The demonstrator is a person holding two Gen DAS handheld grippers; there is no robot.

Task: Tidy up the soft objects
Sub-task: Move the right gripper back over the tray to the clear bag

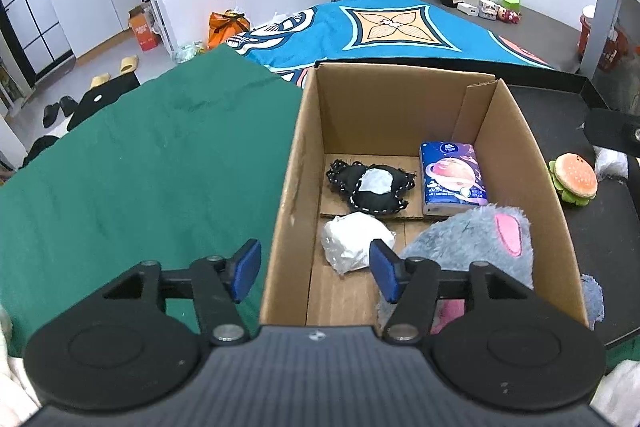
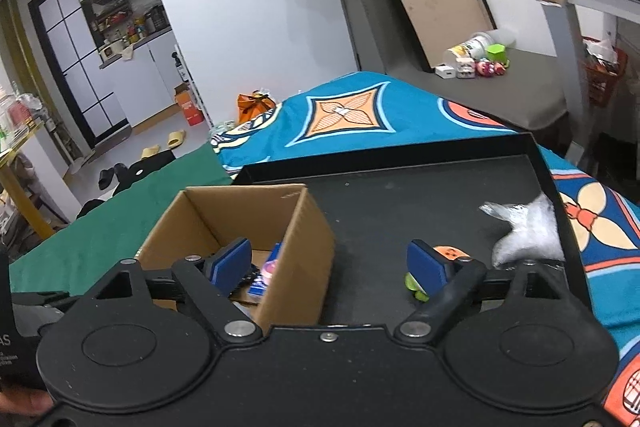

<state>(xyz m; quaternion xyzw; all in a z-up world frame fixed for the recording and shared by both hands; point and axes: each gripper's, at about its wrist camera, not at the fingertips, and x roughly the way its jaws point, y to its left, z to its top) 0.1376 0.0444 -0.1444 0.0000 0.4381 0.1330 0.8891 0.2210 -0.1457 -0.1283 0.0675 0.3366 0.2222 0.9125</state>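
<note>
**Box partly filled; two soft items left on the tray**

Status check, both wrist views.

In the cardboard box (image 1: 400,155): four items are down. A black stitched pouch with a white patch (image 1: 370,187) lies on the box floor toward the far end, and a blue tissue pack (image 1: 452,175) sits just beside it against the right wall. A white plastic-wrapped bundle (image 1: 356,245) lies nearer me. A grey plush with a pink ear (image 1: 480,243) fills the near right corner, its tail end hanging over the box rim.

Still outside: the burger plush (image 1: 574,183) stands on the black tray (image 2: 400,203) just right of the box. A white fluffy wad (image 2: 528,231) lies against the tray's right wall, well apart from the box. I count those as the remaining work, judging only by what these views cover.

My left gripper (image 1: 316,269) hovers over the near left wall of the box, jaws wide, nothing between them. My right gripper (image 2: 332,263) hangs above the tray, jaws wide and empty too; the burger plush is partly hidden behind its right finger.

The green cloth (image 1: 140,155) left of the box carries nothing I can see.

Estimate: past the halfway mark. Burger plush is the nearest candidate for the right gripper.
</note>
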